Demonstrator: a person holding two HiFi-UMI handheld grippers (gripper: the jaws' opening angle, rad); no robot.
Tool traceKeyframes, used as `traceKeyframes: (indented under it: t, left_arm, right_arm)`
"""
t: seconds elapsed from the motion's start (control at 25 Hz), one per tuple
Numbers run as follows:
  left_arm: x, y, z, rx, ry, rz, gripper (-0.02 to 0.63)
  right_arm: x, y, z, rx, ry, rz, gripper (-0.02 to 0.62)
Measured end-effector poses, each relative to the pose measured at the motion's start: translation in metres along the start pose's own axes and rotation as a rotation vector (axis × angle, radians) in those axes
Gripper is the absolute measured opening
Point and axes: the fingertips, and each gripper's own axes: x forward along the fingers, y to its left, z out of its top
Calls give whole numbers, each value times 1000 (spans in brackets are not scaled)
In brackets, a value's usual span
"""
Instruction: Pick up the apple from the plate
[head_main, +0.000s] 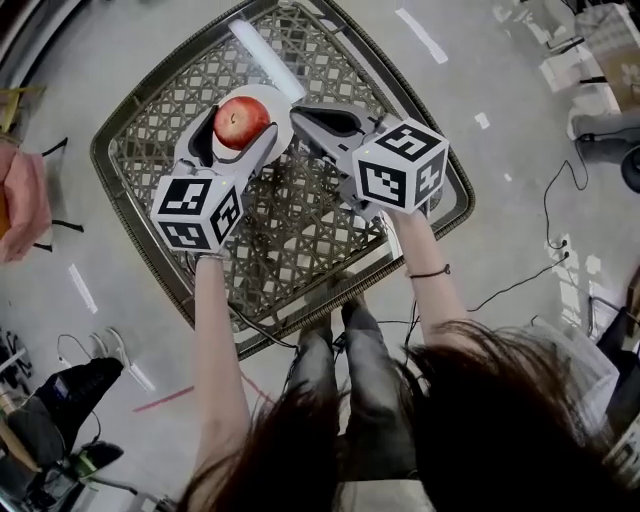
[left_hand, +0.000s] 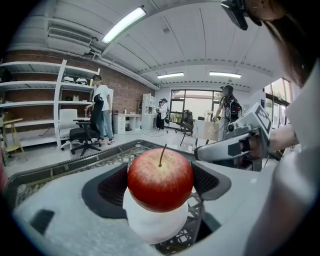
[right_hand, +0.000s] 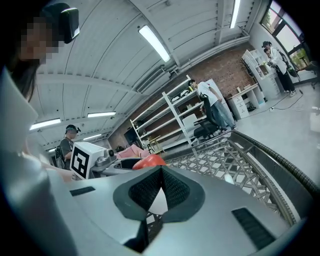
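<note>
Over the wicker table (head_main: 310, 240), left gripper (left_hand: 160, 186) clasps apple (left_hand: 160, 175), seemingly above plate (left_hand: 156, 226).

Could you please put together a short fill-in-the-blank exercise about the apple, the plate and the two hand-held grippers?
1. The left hand-held gripper has the apple between its ____.
2. The plate under the apple is ____ in colour.
3. The right hand-held gripper, its jaws shut, holds ____.
Missing words: jaws; white; nothing.
</note>
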Motion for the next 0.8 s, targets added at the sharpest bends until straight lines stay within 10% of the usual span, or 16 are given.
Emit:
traceKeyframes:
  t: [0.8]
  left_arm:
    - [-50,-30,66,-51,-80,10,407]
  right_arm:
    - [-22,42,62,-70,-15,14,9]
